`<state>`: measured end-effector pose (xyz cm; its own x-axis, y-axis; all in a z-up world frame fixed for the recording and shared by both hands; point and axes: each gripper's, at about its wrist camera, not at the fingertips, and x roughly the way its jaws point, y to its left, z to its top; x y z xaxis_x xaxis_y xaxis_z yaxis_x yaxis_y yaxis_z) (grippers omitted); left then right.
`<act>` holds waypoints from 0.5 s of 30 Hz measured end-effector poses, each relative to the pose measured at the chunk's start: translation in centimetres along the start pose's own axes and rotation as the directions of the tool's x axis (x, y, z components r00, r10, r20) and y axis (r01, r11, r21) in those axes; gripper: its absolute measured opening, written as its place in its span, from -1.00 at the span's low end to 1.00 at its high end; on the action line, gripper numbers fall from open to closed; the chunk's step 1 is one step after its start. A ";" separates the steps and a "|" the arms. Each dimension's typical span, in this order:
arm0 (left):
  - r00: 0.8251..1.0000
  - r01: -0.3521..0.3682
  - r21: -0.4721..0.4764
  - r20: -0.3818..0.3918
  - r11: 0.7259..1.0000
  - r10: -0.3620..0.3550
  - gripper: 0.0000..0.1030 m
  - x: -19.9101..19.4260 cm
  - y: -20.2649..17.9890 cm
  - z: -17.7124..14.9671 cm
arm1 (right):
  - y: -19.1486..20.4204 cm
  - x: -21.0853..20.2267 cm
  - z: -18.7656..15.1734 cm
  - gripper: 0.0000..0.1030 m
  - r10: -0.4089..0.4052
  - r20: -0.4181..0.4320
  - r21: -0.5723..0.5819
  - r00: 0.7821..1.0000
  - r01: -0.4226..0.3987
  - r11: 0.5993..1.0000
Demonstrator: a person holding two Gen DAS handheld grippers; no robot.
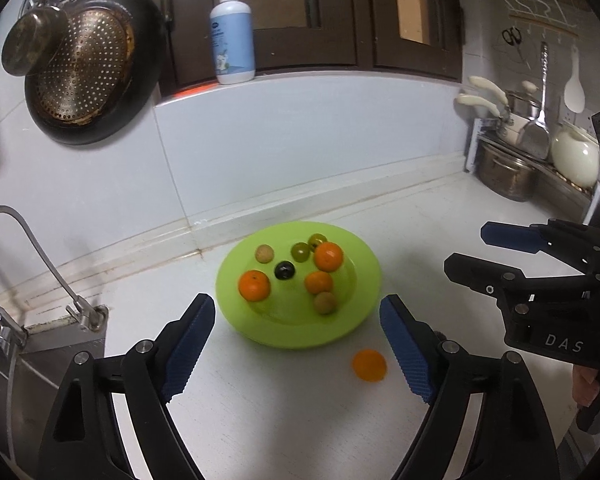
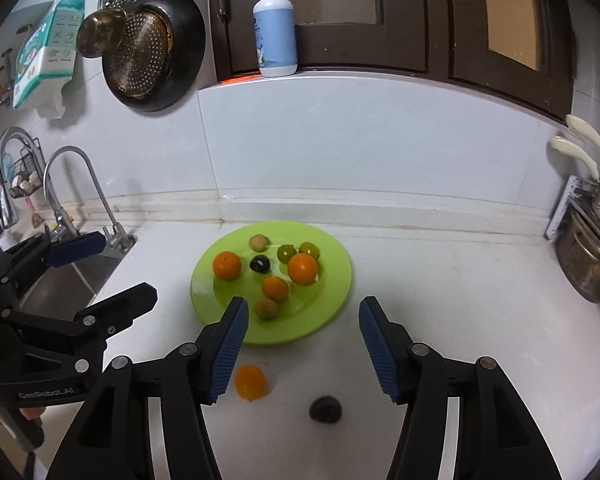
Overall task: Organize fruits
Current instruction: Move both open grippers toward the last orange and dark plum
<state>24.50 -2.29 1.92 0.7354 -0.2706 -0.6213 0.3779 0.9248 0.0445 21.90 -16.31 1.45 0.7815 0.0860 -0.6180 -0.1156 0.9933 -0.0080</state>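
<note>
Near the back edge of the bench: green plate (image 1: 236, 312) lying flat on the white bench (image 1: 280, 412), just in front of the tiled wall.
Plate contents: three oranges (image 1: 254, 285), two green grapes (image 1: 300, 251), one dark grape (image 1: 284, 270) and two small brown fruits (image 1: 264, 254), all resting loose on the plate.
Orange arrangement: one at the plate's left side, one at its right beside the green grapes, a smaller one between them toward the front.
Loose orange fruit (image 2: 250, 381): on the bare bench just in front of the plate's near rim, apart from it.
Loose dark fruit (image 2: 326, 409): on the bench to the right of the loose orange fruit, well apart from the plate; its kind cannot be told.
Left tool (image 1: 297, 348): released, jaws spread wide, empty, held above the front of the bench with the plate's near rim between the blue pads (image 1: 188, 352).
Right tool (image 2: 303, 346): released, jaws spread wide, empty, held over the near edge of the plate.
Sink (image 2: 80, 276): at the left end of the bench, with a curved tap (image 2: 80, 188).
Soap bottle (image 2: 275, 28): upright on the ledge above the wall tiles.
Pots (image 1: 504, 176): on a rack at the right back corner.
</note>
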 end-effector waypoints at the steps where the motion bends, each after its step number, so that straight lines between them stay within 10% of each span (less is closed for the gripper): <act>1: 1.000 0.002 0.006 0.001 1.000 -0.002 0.64 0.0 -0.2 -0.2 | 0.0 -0.2 -0.3 0.13 -0.002 0.001 0.000 1.000 0.002 1.000; 15: 0.996 0.089 0.070 -0.032 0.994 -0.087 0.64 1.2 -3.3 -3.1 | -1.2 -1.1 -4.9 0.13 -0.018 -0.044 -0.003 0.999 0.017 1.000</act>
<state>22.39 -4.83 -1.32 0.6814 -0.3410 -0.6476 0.4803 0.8760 0.0441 18.17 -17.98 -1.69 0.7556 0.0650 -0.6518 -0.1037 0.9944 -0.0211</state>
